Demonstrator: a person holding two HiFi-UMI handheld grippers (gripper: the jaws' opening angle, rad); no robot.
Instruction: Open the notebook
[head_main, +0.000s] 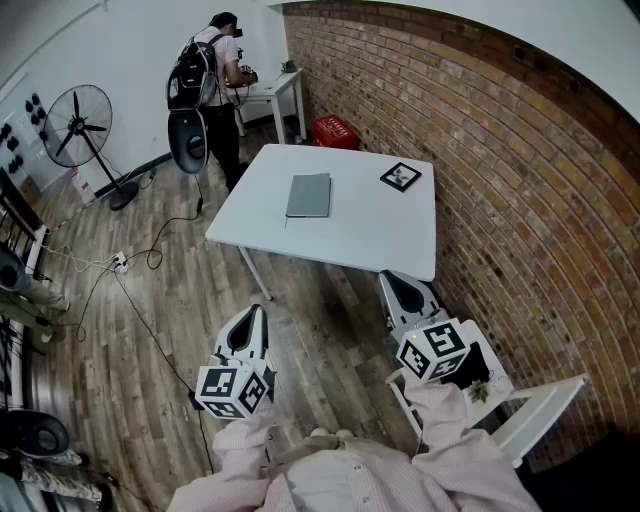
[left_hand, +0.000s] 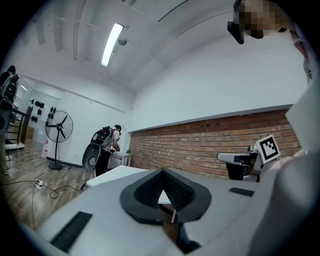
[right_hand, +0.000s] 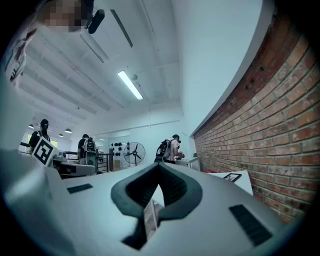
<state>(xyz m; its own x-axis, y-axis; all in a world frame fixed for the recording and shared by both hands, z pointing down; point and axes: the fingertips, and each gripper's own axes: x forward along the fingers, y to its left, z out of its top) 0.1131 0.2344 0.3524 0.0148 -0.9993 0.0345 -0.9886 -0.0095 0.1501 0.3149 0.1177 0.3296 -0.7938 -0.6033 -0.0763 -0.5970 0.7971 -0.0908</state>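
Both the left gripper (head_main: 251, 316) and right gripper (head_main: 399, 284) have fingers clenched on nothing, short of the worktop (head_main: 380, 240). Closed notebook (head_main: 309, 195) lies well ahead between them, long axis pointing away; right one looks slightly nearer.

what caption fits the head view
Closed notebook on the table, left gripper and right gripper both shut, short of it.

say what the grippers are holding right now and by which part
Nothing. The left gripper and right gripper are shut and empty; the notebook lies closed on the table.
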